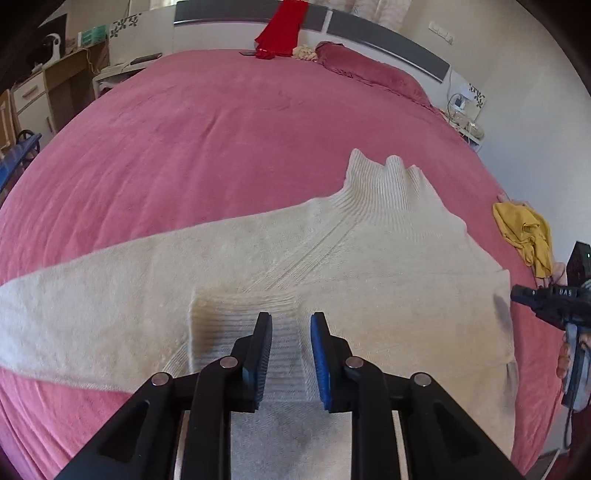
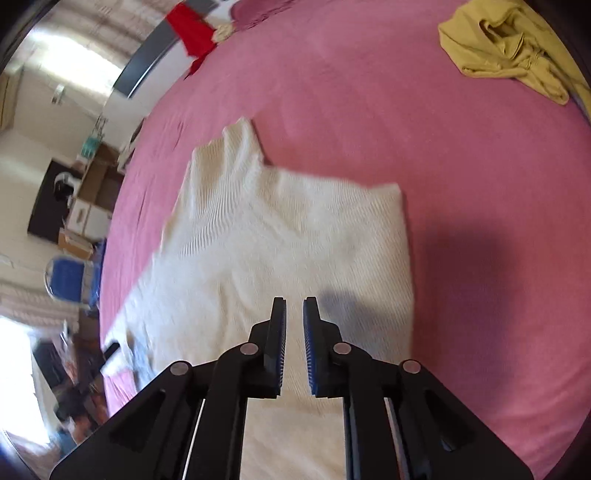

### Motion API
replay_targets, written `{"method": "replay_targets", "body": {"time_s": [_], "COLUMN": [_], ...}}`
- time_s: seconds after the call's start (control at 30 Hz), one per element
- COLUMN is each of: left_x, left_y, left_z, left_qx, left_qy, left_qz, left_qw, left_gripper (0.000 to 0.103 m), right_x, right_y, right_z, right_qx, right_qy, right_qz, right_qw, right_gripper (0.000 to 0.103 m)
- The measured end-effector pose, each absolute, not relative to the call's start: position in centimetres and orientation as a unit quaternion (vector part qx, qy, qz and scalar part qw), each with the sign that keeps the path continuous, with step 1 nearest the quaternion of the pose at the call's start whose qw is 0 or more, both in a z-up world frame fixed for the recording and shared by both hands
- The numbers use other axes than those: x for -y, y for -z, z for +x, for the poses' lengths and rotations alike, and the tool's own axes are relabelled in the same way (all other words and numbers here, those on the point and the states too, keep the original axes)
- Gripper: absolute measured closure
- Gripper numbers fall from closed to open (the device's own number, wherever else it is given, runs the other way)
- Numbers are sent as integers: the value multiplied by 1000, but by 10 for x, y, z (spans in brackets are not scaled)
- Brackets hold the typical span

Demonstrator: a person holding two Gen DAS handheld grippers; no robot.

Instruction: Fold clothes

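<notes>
cream sweater flat on the pink bed, both tongs above it holding nothing

the left tongs (image 1: 291,325) hang over the sweater (image 1: 332,251) with a clear gap between the two fingers; the ribbed knit shows through the gap and nothing is pinched. just ahead of their tips one sleeve lies folded back across the body, its ribbed cuff there.

the right tongs (image 2: 294,308) stand with a narrow slit between the fingers, almost pressed together, and no cloth is caught in the slit. they hover over the lower body of the sweater (image 2: 280,236), their shadow falling on the knit just to the right of the tips. in the left wrist view the right tongs (image 1: 517,293) reach in from the right edge, beside the sweater's right side.

the sweater lies flat on the pink bed (image 1: 184,147), its long axis running from the hem nearest the cameras up to the high ribbed collar, which points toward the headboard (image 1: 388,40). the other sleeve stretches straight out to the left, across that axis.

farther off, a crumpled yellow garment (image 1: 524,236) lies near the bed's right edge, well apart from the sweater. a red cloth (image 1: 280,29) hangs over the headboard, beside a pink pillow (image 1: 369,70).
</notes>
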State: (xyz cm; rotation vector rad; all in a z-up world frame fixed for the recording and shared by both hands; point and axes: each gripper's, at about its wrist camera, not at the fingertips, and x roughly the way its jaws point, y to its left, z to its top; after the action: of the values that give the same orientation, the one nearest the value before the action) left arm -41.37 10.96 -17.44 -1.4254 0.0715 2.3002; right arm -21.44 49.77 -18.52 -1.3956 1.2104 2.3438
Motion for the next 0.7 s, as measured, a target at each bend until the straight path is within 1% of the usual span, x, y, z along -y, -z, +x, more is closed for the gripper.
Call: {"method": "replay_targets", "body": {"time_s": [0.03,0.1,0.13,0.17,0.23,0.27,0.3,0.37,0.43,0.47,0.53,0.57,0.6,0.63,0.67,0.7], "left_x": [-114,-113,-111,-107,-100,-97,-93,-85,-77,-77,-80,-82,-82,-79,-77,-73], "left_y": [182,211,221,225,228,221,213,198,189,191,209,220,228,233,233,228], "left_z": [-419,-434,-439,-442,-445,-441,-435,-424,-410,-406,-403,-402,-402,-404,-404,-404], "left_qx": [-37,-45,-39,-27,-6,0,3,14,27,23,-11,-35,-42,-36,-26,-10], "left_qy": [-825,-808,-803,-801,-800,-806,-815,-830,-834,-832,-823,-819,-817,-818,-818,-818], "left_qz": [-523,-558,-567,-569,-569,-558,-543,-515,-500,-503,-526,-537,-541,-540,-540,-541], "left_qw": [211,185,180,183,190,196,201,217,234,233,214,197,192,195,196,195], "left_gripper": [82,82,82,82,81,81,81,81,80,80,80,80,80,80,80,79], "right_x": [-504,-514,-512,-515,-519,-519,-515,-501,-477,-463,-441,-432,-428,-427,-428,-430], "right_y": [193,209,216,221,228,223,215,199,193,192,201,205,211,220,228,229], "right_z": [-222,-228,-226,-225,-220,-217,-213,-206,-199,-196,-188,-185,-182,-179,-177,-176], "right_qx": [-421,-426,-416,-402,-405,-404,-399,-391,-382,-376,-372,-359,-342,-331,-324,-329], "right_qy": [-775,-760,-755,-755,-754,-757,-766,-783,-789,-789,-779,-778,-778,-774,-770,-770], "right_qz": [-463,-476,-487,-493,-493,-490,-481,-469,-476,-483,-504,-515,-525,-538,-547,-544], "right_qw": [83,118,143,158,157,153,147,119,68,43,13,18,31,46,57,58], "right_gripper": [93,93,93,97,98,97,92,92,92,91,87,82,80,80,84,84]}}
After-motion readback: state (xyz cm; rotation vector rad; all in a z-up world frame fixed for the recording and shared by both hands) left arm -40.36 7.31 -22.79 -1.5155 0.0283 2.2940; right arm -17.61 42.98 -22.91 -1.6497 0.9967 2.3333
